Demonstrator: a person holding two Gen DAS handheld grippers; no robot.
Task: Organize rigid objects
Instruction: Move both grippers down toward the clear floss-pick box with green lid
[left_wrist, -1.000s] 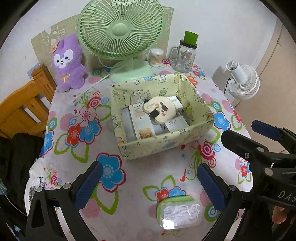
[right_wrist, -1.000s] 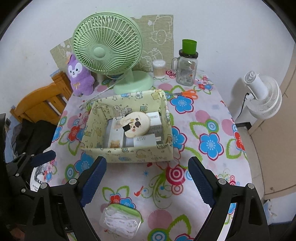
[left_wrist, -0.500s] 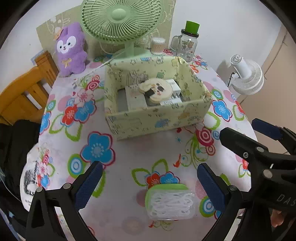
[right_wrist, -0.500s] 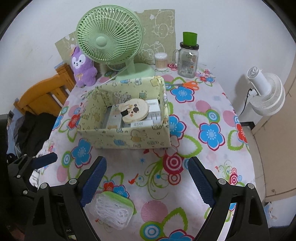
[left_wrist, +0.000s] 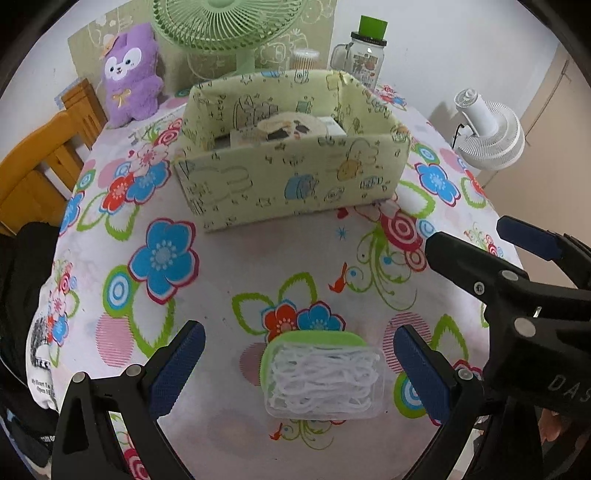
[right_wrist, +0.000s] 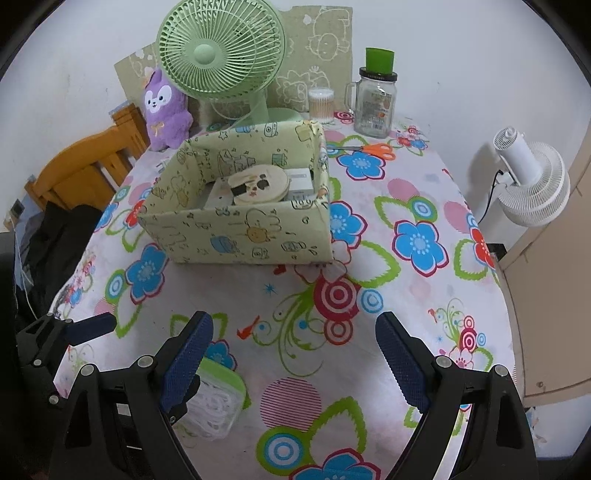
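Table under a flower-print cloth, set against a white wall. At the back: green desk fan, purple plush rabbit, jar of cotton swabs, glass mug-jar with green cap, orange-handled scissors. White floor fan stands off the table's right side.

Mid-table: pale green printed storage box, holding small cartons and a round wooden piece.

Near edge: clear container with green lid, full of white cord, lying flat on the cloth.

Left gripper: jaws wide apart, one on either side of the container, not touching it.

Right gripper: jaws wide apart, nothing between them, just right of the container.
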